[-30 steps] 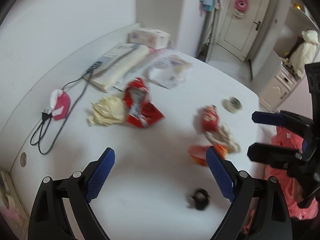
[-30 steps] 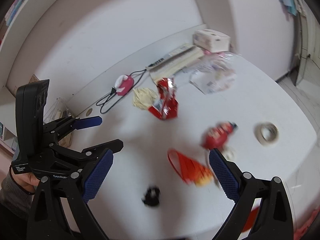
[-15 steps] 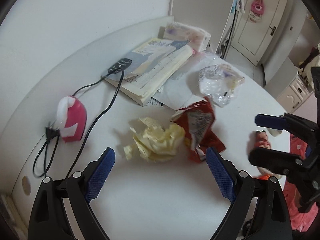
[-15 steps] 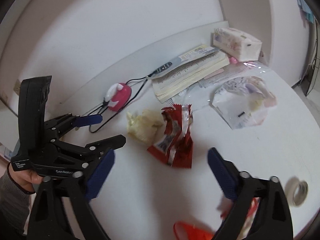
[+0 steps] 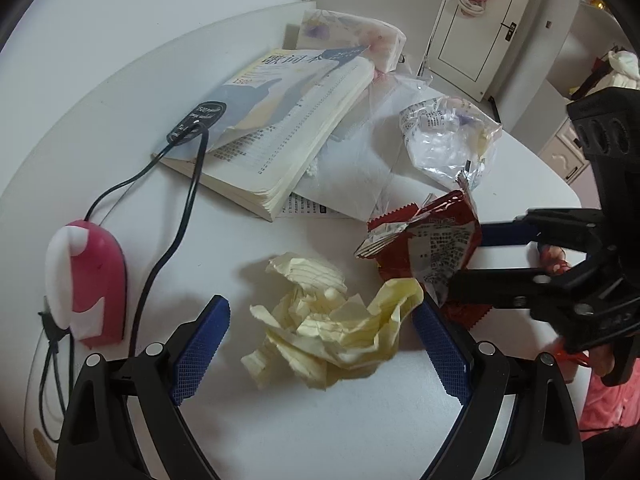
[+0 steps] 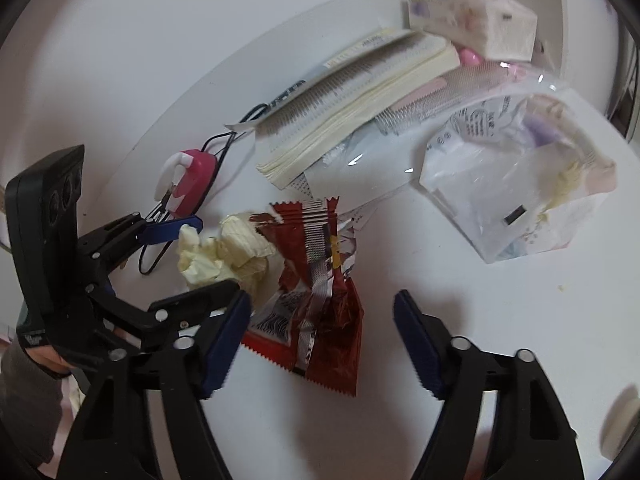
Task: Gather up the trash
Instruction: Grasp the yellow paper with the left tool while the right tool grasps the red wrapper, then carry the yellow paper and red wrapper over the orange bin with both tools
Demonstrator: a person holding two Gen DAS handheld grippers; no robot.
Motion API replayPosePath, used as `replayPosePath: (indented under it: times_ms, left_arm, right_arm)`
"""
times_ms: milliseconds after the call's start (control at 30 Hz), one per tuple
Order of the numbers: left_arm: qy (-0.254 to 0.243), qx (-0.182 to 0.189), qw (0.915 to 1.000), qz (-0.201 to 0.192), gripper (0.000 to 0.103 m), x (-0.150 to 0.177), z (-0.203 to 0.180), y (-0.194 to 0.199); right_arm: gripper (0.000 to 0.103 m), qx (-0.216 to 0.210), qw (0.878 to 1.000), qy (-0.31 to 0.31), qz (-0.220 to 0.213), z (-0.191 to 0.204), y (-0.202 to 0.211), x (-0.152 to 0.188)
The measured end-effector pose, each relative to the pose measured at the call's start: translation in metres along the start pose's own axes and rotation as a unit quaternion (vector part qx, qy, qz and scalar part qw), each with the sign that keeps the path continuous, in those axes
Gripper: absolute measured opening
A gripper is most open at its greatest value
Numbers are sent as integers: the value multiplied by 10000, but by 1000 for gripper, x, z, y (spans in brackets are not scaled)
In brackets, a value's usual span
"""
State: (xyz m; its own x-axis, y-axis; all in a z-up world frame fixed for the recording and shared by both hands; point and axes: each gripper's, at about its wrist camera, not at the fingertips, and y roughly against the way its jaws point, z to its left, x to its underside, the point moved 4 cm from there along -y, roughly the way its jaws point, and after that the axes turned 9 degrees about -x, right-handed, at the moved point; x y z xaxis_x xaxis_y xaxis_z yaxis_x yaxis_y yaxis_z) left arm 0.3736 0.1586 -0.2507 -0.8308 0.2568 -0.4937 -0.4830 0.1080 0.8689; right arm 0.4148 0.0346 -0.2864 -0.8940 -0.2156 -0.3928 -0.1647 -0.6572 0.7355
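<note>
A crumpled yellow paper (image 5: 328, 320) lies on the white table (image 5: 280, 420) between the fingers of my left gripper (image 5: 320, 332), which is open, its blue pads off the paper. Just right of it lies a torn red snack wrapper (image 5: 432, 240). In the right wrist view this red wrapper (image 6: 320, 320) sits between the fingers of my right gripper (image 6: 322, 336). Its jaws are closing, and the right pad is still apart from the wrapper. The yellow paper (image 6: 216, 256) touches the wrapper's left side, with the left gripper (image 6: 192, 260) around it.
Behind the trash lie a thick open book (image 5: 280, 128), a tissue pack (image 5: 352, 36) and a crumpled clear plastic bag (image 5: 448, 144). A pink-and-white plug (image 5: 92, 280) with a black cable (image 5: 180, 216) lies at the left. The table's edge runs along the right.
Both grippers have come forward and down over the table, from the orange and small red wrappers to the yellow paper and red wrapper. The right gripper's jaws have narrowed.
</note>
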Motion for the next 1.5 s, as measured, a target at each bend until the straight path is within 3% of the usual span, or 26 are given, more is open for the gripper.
replayPosePath:
  times_ms: [67,100,133,167,233,400,567,967,1267,1500]
  left_arm:
    - [7,137,9999,34,65,0,-1,-4]
    - [4,174,9998,72,62,2,-1,-6]
    - [-9,147,9999,80,59,3,-1,-8]
    - [-19,95,9999,69,50,4,-1,-9]
    - [71,54,9999,79,42,6,2,-10]
    - [311,100,9994,94,30,8,9,-8]
    - [339,-91,9994,77,24,7,10,-2]
    - [265,-97,9994,-176,23,2,-3,39]
    - [61,-63,9983,-571,23,0,-47,100]
    - [-219,25,9968,-771,23,1,-105,136]
  right_arm:
    - [53,40,10000,3,84,-1,-7,0]
    - [40,22,9999,19,136,-1,-11,1]
    - [38,31,9999,28,132,-1,-13,1]
    - [35,62,9999,39,126,-1,-13,2]
    - [25,155,9997,115,158,0,-16,5]
    - [17,223,9994,212,126,3,-15,8]
    - [17,209,9995,212,58,7,-9,5]
    - [17,43,9993,208,-306,21,41,10]
    - [17,-166,9962,308,-802,46,110,39]
    - [17,-136,9940,228,-1061,44,170,81]
